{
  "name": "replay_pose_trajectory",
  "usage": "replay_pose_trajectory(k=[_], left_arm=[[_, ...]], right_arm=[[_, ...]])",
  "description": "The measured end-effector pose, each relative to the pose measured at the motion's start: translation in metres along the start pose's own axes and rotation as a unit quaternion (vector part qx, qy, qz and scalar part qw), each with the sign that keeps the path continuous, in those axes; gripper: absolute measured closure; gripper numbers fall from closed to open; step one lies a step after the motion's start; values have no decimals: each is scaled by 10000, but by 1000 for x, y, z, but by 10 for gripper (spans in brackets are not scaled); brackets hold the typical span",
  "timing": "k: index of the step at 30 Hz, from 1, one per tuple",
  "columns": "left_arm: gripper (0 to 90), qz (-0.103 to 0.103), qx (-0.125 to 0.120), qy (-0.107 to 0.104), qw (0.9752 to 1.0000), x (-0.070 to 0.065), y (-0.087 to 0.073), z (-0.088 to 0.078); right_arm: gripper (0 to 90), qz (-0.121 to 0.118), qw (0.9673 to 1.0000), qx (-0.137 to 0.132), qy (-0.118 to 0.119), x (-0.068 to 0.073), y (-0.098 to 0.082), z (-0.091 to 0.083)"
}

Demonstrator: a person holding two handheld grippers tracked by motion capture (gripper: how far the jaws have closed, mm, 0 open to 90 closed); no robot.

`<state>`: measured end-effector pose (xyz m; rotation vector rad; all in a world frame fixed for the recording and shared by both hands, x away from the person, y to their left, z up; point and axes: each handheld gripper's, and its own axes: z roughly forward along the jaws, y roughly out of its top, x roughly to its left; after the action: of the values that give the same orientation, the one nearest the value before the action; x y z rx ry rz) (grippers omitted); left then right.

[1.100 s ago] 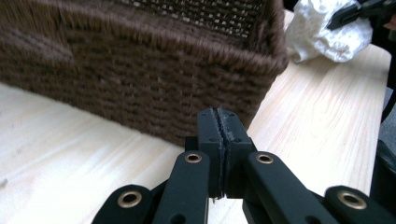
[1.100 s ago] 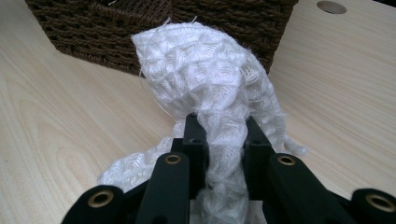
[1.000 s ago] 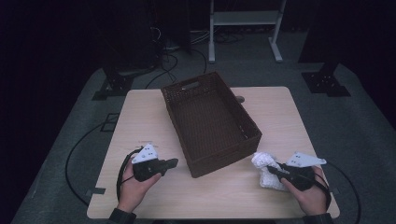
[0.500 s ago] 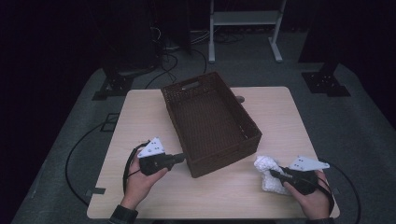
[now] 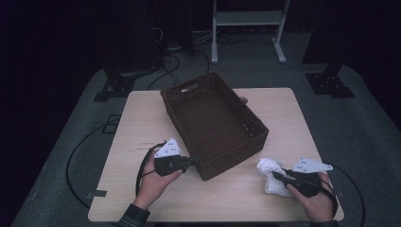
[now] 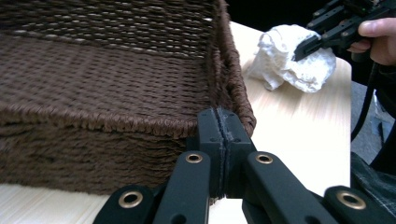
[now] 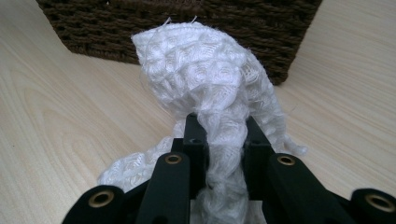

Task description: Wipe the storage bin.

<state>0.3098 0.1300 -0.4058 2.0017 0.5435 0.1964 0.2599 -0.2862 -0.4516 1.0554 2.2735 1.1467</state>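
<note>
Cloth [image 7: 210,88] in right gripper [image 7: 219,140] (jaws pinching)

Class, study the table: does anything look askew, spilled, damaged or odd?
The dark brown woven basket sits skewed, its sides at an angle to the edges of the light wooden table. The white knitted cloth lies crumpled outside it, pinched by the right hand-held gripper. Nothing looks spilled or damaged.

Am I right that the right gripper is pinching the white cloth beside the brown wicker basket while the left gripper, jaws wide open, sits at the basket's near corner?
Nearly: the left gripper's jaws are shut, pads pressed together with nothing between them, as the left gripper view shows. The rest holds: the right gripper pinches the white cloth beside the brown wicker basket.
</note>
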Motion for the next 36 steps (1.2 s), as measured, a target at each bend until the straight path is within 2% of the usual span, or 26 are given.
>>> replay_pose_trajectory(k=[5,14,26,32,36], left_arm=[[889,31,64,-146,9999,-6,9,16],[890,34,138,-287,9995,-15,25,44],[897,25,171,-488,9987,-18,43,78],[896,123,214,-537,9983,-19,51,92],[897,73,168,-587,9981,-19,54,99]], right_arm=[[763,15,10000,-2,-12,-1,0,-1],[762,14,10000,-2,-25,-2,-1,-2],[764,19,10000,20,-20,-2,-1,-1],[764,13,10000,37,-17,-3,-1,0],[764,14,10000,39,-12,-3,-1,0]])
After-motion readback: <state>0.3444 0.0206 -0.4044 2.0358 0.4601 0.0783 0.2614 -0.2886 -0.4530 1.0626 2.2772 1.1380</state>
